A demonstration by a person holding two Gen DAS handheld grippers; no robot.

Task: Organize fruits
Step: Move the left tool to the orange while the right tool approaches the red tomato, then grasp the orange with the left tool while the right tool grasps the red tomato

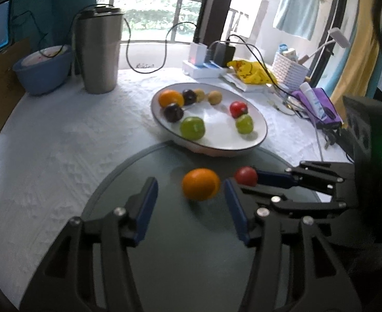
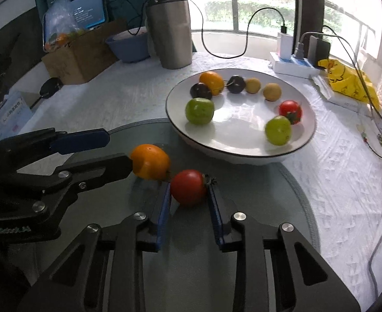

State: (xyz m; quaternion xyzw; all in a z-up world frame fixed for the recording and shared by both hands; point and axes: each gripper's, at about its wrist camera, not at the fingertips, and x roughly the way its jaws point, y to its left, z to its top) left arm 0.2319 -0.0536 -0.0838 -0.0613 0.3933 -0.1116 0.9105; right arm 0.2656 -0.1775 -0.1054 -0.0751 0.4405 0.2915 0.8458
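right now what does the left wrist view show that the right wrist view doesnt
Only the left wrist view shows the purple pouch, the white basket and the hanging towel.

Only the right wrist view shows the plastic bag of fruit above the cardboard box.

Both show the white plate with eight fruits, the steel tumbler, the blue bowl, the orange between the open left gripper fingers, and the tomato clamped in the right gripper.
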